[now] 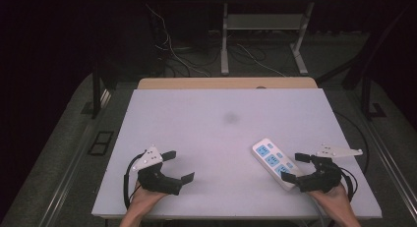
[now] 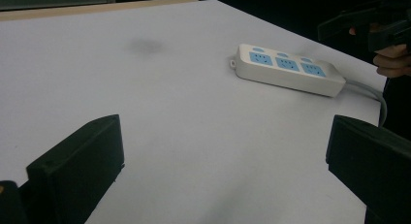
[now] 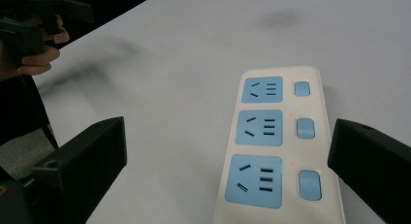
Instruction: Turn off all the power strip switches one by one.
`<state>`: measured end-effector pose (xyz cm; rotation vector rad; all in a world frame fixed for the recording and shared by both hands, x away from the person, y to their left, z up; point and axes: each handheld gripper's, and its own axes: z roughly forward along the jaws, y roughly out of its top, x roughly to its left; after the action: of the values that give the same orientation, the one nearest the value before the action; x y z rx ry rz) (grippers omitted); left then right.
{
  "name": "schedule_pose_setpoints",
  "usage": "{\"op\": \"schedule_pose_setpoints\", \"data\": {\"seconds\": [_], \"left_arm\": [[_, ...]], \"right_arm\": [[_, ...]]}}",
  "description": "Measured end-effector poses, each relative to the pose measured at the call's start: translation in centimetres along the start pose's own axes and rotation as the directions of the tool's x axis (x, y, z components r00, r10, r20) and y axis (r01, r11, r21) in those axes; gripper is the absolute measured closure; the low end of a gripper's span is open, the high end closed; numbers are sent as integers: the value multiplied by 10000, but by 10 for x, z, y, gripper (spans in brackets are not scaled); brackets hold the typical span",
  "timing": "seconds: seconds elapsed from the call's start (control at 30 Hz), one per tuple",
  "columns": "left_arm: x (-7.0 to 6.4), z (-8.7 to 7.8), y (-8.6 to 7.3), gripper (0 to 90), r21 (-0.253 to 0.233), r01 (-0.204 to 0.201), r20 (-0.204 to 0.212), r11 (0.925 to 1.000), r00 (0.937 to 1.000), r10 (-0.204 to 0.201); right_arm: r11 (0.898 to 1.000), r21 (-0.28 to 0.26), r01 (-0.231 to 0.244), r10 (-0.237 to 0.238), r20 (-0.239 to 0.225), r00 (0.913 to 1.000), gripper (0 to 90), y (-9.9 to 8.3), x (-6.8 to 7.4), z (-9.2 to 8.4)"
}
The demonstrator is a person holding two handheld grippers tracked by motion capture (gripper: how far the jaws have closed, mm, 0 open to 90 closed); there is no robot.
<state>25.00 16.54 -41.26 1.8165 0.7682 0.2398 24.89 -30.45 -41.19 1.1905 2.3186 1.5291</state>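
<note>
A white power strip (image 1: 272, 160) with three blue sockets and three blue switches lies flat on the white table top (image 1: 216, 124) at the near right. My right gripper (image 1: 293, 167) hovers at its near end, jaws wide open. In the right gripper view the power strip (image 3: 271, 136) lies between and beyond the open jaws of the right gripper (image 3: 228, 151), and neither pad touches it. My left gripper (image 1: 181, 166) rests at the near left, open and empty. In the left gripper view the power strip (image 2: 286, 69) sits far off at the upper right, with its grey cable (image 2: 375, 95) trailing away.
A dark smudge (image 1: 231, 118) marks the middle of the table top. A wooden edge (image 1: 226, 83) runs along the far side. Beyond it are table legs and loose cables (image 1: 221, 55) on the floor. Dark carpeted floor surrounds the table.
</note>
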Motion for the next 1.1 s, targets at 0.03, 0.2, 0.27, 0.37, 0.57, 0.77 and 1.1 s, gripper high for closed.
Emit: {"op": "schedule_pose_setpoints", "data": {"seconds": [0.03,0.2,0.27,0.37,0.57,0.77,1.1], "left_arm": [[0,0,0,0,-5,16,-1,10000,10000,-16],[2,0,0,0,-47,62,9,10000,10000,-62],[3,0,0,0,-3,67,2,10000,10000,-67],[3,0,0,0,0,67,6,10000,10000,-67],[3,1,0,0,73,49,90,10000,9999,-50],[3,3,-1,0,143,28,204,9999,9998,-31],[3,2,-1,0,131,108,151,9999,9998,-110]], "right_arm": [[10000,-4,8,-8,3,10000,2,0,0,0],[10000,69,23,-23,0,10000,1,-1,0,0],[10000,72,5,-5,-12,10000,2,-1,0,0],[10000,78,-25,25,-30,10000,2,0,0,0],[9999,141,16,-15,-70,10000,2,0,1,0],[9996,267,49,-48,-56,10000,2,2,1,1],[9990,427,121,-119,-42,9999,2,6,2,1]]}}
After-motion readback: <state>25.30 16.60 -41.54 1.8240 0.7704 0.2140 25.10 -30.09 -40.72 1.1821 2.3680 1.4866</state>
